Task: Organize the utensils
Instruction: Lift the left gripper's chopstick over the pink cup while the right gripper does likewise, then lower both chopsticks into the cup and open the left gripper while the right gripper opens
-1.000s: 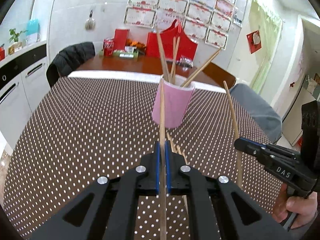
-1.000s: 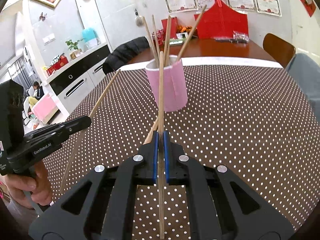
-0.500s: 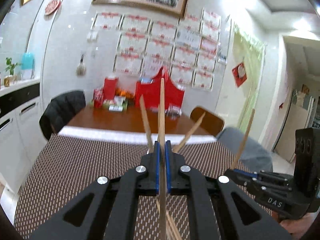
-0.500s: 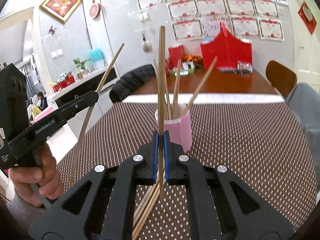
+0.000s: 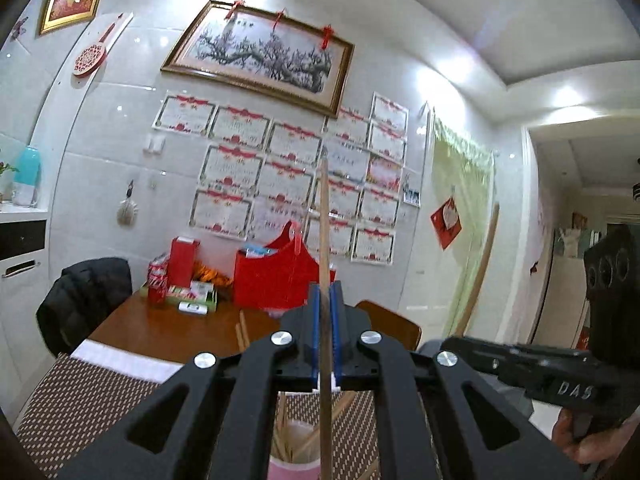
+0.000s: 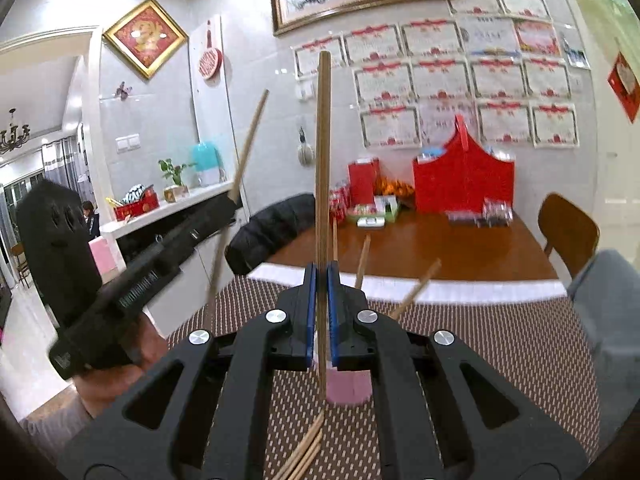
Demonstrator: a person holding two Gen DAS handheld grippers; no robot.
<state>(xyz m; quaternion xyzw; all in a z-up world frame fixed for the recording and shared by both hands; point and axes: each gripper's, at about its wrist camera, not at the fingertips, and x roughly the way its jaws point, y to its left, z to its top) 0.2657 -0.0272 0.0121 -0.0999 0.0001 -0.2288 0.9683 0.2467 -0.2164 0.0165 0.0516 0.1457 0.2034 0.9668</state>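
Chopsticks of light wood are what we handle here. In the left wrist view, one long wooden chopstick (image 5: pixel 325 248) stands upright between the blue pads of our left gripper (image 5: pixel 326 312), w/ the jaws pressed together on it. Its top end reaches up in front of the certificates on the white tiled wall (image 5: pixel 100 152). Below the gripper we see the pink cylinder-shaped holder cup (image 5: pixel 294 462) w/ several more chopsticks leaning in it, approx. under the held one. The cup stands on the brown table mat w/ white dots (image 5: pixel 72 404).

In the right wrist view, our right gripper (image 6: pixel 322 304) is clamped in the same way on a second, darker wooden chopstick (image 6: pixel 322 152), also upright. The pink cup is partly hidden behind the jaws, and three chopstick ends rise from it at different angles. A small bundle of loose chopsticks (image 6: pixel 306 452) lies on the mat in front of the cup, near the bottom edge.

Each gripper shows in the other's view, at the side, w/ its chopstick slightly tilted. Behind the mat is a brown wooden table (image 6: pixel 440 244) w/ a red paper bag (image 6: pixel 464 180) on it.
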